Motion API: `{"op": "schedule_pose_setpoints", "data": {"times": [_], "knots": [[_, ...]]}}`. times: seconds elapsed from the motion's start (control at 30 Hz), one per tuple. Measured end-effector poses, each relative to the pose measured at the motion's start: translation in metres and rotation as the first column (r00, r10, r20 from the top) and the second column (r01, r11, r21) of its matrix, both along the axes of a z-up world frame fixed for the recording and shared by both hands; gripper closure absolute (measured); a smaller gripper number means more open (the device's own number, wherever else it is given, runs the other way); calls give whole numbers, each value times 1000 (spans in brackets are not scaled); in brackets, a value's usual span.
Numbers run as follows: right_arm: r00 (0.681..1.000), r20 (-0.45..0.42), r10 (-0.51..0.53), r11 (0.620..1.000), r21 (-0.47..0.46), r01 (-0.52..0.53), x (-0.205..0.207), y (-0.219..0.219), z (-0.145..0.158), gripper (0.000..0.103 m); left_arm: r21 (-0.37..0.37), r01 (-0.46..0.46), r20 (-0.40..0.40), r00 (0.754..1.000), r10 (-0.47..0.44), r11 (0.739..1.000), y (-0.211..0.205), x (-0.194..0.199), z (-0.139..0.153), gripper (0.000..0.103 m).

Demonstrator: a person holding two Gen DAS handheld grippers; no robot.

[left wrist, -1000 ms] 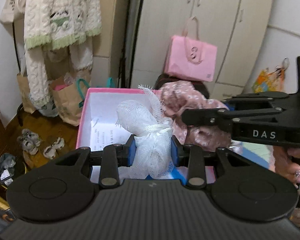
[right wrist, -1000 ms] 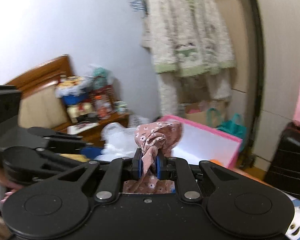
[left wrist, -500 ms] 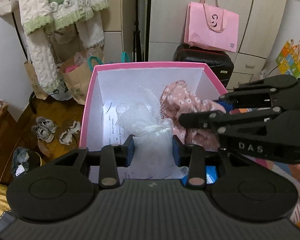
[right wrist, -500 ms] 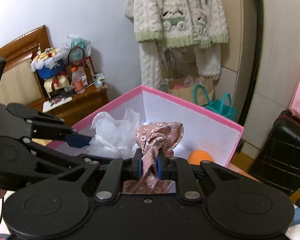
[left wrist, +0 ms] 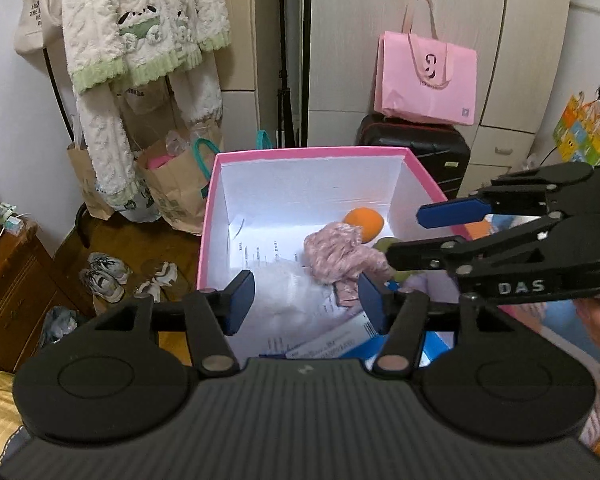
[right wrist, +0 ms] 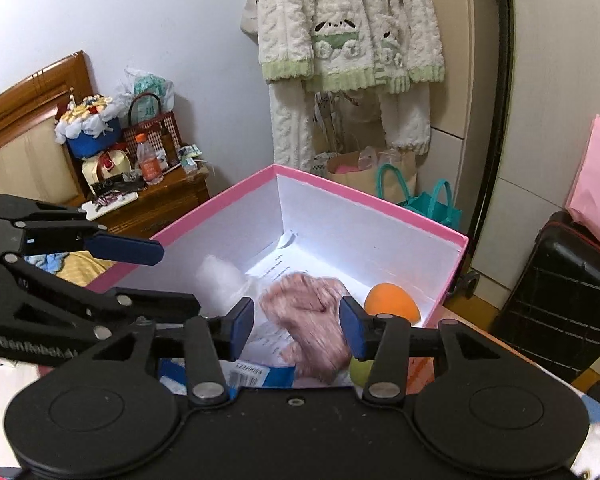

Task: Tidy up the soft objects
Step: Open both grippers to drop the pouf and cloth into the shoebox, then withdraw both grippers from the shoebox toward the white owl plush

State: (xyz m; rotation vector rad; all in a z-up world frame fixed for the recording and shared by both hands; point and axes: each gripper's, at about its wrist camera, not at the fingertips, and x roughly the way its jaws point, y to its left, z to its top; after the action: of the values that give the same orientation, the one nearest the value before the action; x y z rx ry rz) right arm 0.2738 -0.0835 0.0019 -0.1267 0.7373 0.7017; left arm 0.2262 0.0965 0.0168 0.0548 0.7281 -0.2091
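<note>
A pink box with white inside [left wrist: 312, 153] [right wrist: 364, 196] stands open below both grippers. In it lie a pink floral cloth [left wrist: 340, 254] [right wrist: 312, 312], blurred, a white mesh bundle [left wrist: 288, 300] [right wrist: 220, 276], blurred, an orange ball [left wrist: 365, 222] [right wrist: 392, 300] and a green object [right wrist: 360, 372]. My left gripper [left wrist: 306, 304] is open and empty above the box's near edge. My right gripper [right wrist: 298, 330] is open and empty over the cloth; it also shows in the left wrist view [left wrist: 432, 232].
Printed paper [left wrist: 268, 252] lines the box floor. A black suitcase [left wrist: 420, 148] with a pink bag [left wrist: 426, 76] stands behind. Paper bags [left wrist: 176, 188], shoes [left wrist: 104, 276], a hanging white sweater [left wrist: 140, 32] and a wooden nightstand [right wrist: 152, 204] are at the left.
Both grippers opened over the box. The white mesh bundle dropped from the left gripper and the pink floral cloth dropped from the right gripper into the box.
</note>
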Motion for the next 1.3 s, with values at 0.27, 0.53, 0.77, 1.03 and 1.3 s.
{"op": "schedule_pose_setpoints", "data": {"times": [0.27,0.53,0.77,1.03,1.3], "knots": [[1000,22,17,1000,-4,-17,-44,-16,26,50,-26,28,-17,999,-29,999,10,-42,21,44],[998,46,45,999,-21,-44,-95,-27,59,49,-22,97,6,995,-97,995,4,-97,49,40],[995,57,79,996,-38,-77,-144,-40,80,43,-47,177,23,984,-176,983,-7,-147,66,34],[995,83,63,995,-84,-56,-193,-68,91,34,-18,234,56,971,-233,972,-24,-189,69,16],[999,44,-1,1000,-29,2,-221,-110,84,18,-24,329,-30,944,-330,944,-61,-197,52,8]]}}
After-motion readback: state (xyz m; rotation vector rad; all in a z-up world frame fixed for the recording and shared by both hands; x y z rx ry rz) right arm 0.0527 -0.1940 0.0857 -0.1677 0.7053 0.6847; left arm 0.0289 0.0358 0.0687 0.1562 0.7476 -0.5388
